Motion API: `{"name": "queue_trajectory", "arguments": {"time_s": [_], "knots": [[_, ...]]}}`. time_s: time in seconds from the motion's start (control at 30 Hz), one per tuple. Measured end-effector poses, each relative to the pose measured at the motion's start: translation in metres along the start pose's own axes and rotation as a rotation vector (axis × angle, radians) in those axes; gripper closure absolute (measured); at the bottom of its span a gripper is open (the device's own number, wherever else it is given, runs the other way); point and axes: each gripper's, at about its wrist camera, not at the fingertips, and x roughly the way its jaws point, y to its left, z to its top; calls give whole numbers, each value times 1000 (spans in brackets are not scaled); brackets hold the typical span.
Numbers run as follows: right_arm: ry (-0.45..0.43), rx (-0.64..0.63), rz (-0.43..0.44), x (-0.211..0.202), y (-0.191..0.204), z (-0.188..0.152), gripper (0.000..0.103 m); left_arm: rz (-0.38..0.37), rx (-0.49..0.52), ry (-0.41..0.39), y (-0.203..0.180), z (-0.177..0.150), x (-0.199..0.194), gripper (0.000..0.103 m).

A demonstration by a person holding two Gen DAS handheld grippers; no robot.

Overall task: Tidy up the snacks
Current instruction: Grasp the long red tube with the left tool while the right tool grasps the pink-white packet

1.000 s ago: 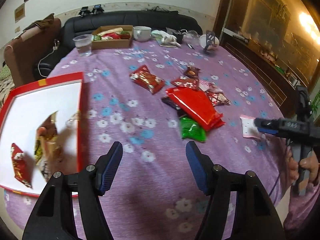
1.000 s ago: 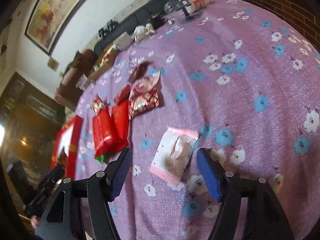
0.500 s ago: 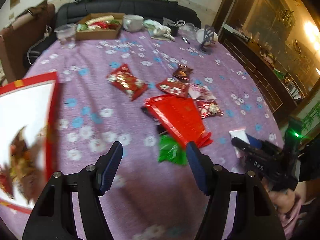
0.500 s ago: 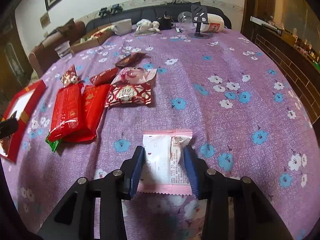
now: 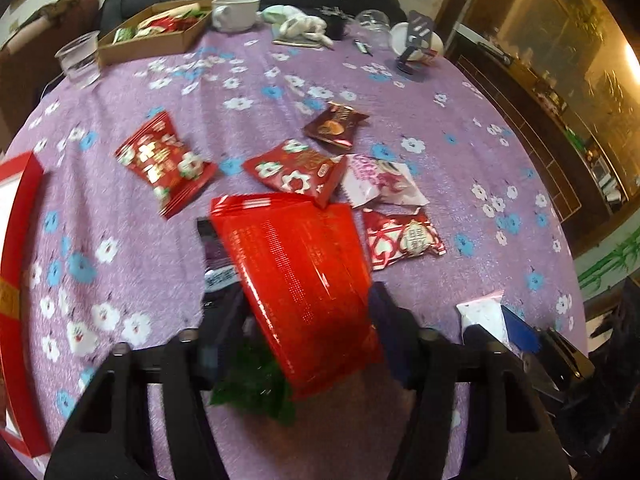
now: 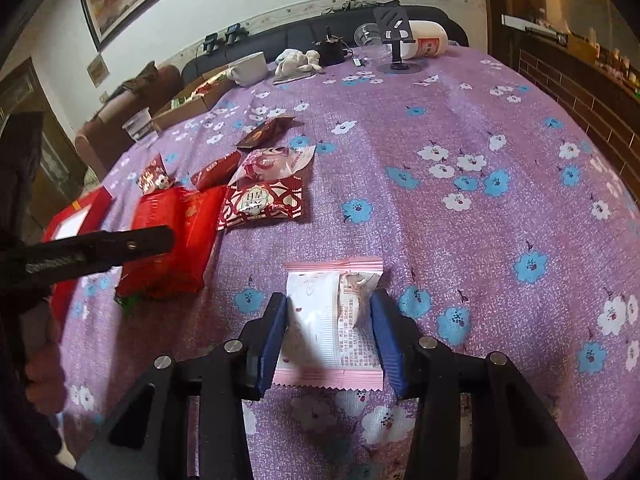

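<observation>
My right gripper (image 6: 328, 320) is shut on a white and pink snack packet (image 6: 332, 320) lying on the purple flowered tablecloth (image 6: 460, 128); both pads touch its sides. My left gripper (image 5: 308, 316) is open, its fingers either side of the near end of a big red packet (image 5: 296, 276) that lies on a green packet (image 5: 256, 388) and a dark one (image 5: 214, 248). The red packet (image 6: 172, 236) also shows in the right wrist view. Several small snack packets lie beyond, such as a red flowered one (image 5: 166, 164) and a red-white one (image 5: 404, 238).
A red box with a white inside (image 5: 16, 248) sits at the left table edge. At the far side stand a cardboard tray of snacks (image 5: 152, 34), a plastic cup (image 5: 80, 60), a white bowl (image 5: 236, 12), and a phone stand (image 6: 394, 46). A dark sofa lies behind.
My left gripper moved right from the red box to the big red packet, which now lies between its fingers. My right gripper closed on the white and pink packet.
</observation>
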Motion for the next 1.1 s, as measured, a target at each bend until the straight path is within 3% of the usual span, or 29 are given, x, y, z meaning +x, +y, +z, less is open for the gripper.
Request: {"name": "queue_trajectory", "arguments": {"time_s": [0.37, 0.43, 0.53, 0.73, 0.93, 1.1], "knots": [[-4, 18, 25, -1, -3, 0, 55, 17, 32, -50, 22, -11, -16, 62], [-5, 25, 28, -1, -4, 0, 57, 4, 25, -64, 32, -16, -24, 78], [-6, 17, 25, -1, -2, 0, 62, -18, 23, -76, 45, -23, -36, 86], [-1, -22, 5, 1, 11, 0, 64, -38, 15, -87, 63, -38, -48, 89], [7, -53, -16, 4, 19, 0, 63, -30, 85, -101, 53, -45, -53, 89], [8, -58, -23, 4, 21, 1, 64, -15, 92, -38, 42, -42, -29, 89]]}}
